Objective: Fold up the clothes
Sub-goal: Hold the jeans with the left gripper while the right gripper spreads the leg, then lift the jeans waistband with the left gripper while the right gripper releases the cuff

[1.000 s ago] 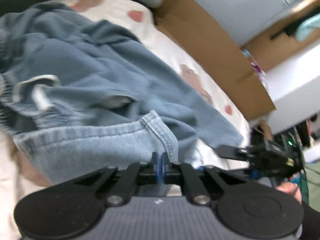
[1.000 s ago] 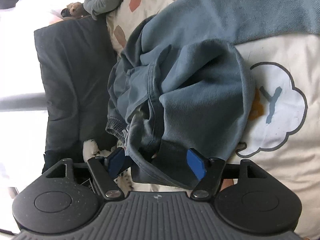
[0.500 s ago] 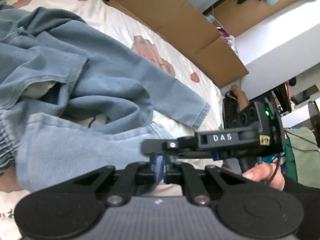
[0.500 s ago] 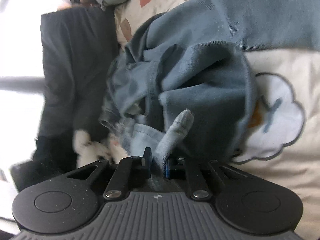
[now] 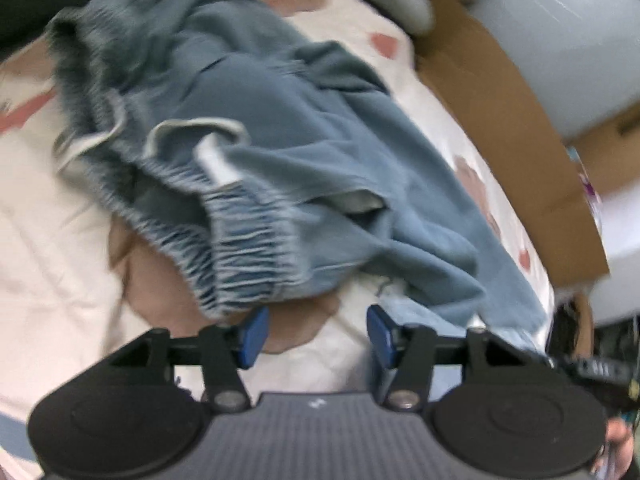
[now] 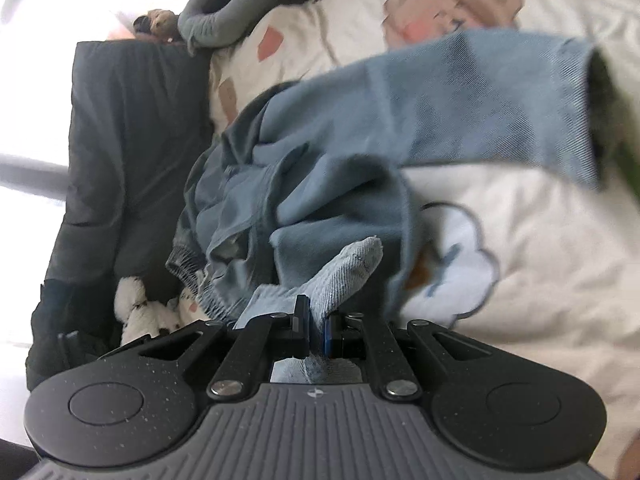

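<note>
Since a second ago the left tool (image 5: 313, 332) has gone from pinched on a denim hem to spread wide with nothing between its blue pads; half a second back it was clamped too, with the other tool crossing just in front of it. Right tool (image 6: 316, 330) went the other way: wide a second ago, closed on cloth half a second ago, and now pinched narrow on a pale hem corner of the crumpled blue denim trousers with the gathered elastic waistband (image 5: 304, 168).

Where the trousers are: heaped on the cream bed sheet printed with pink bears and a blue cloud (image 6: 540, 264), not flat, not folded. In the left view the elastic waistband (image 5: 248, 256) bunches near the tool, just beyond its left pad; one leg trails off to the far right toward the brown cardboard box (image 5: 508, 92). In the right view one leg stretches to the right with its cuff (image 6: 576, 108) lifted and motion-blurred. A dark grey padded cushion (image 6: 132, 152) lies at left, touching the heap.

Step in hand, as I judge it: straightening the garment, with the hem passed to the right tool and the left freed to re-grip.

Next move likely calls for the left tool to close on the waistband or second cuff, then both to draw apart so the legs lie flat before any fold. Watch for twisted layers.
</note>
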